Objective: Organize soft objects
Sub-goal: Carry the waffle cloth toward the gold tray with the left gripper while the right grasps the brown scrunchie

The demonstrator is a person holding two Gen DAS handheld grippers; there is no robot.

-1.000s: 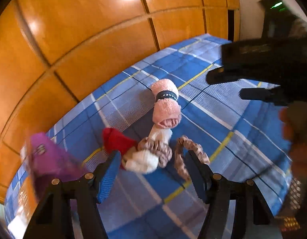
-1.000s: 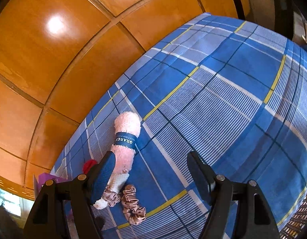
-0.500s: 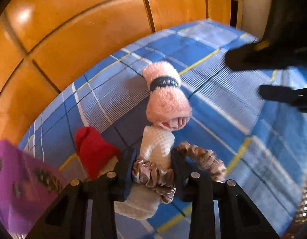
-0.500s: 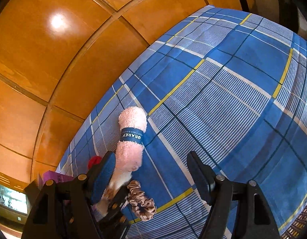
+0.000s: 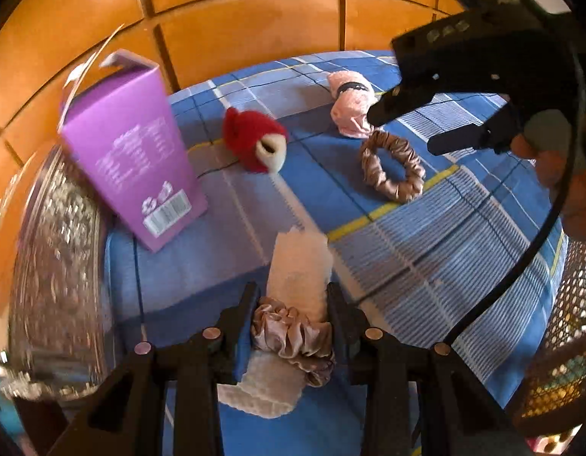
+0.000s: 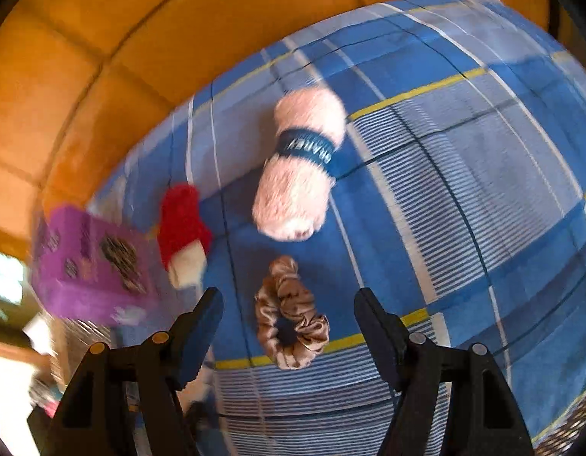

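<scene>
A: Status of the sort?

B: Early stage. The left gripper is clamped on a cream waffle-weave cloth roll with a beige scrunchie around it — both sit between the pads, lifted clear of the plaid bedspread. Nothing visibly sits in a final place yet.

A: Items outstanding?

B: Three lie on the bedspread: a second scrunchie, a pink towel roll with a blue band, and a red-and-cream roll. A purple carton stands near the bedspread's left edge, just beside the red roll.

A: Right gripper?

B: Jaws wide but closing — empty, pointing steeply down, straddling the second scrunchie from above without contact. The left gripper also pitches steeply down, toward the near-left corner.
</scene>
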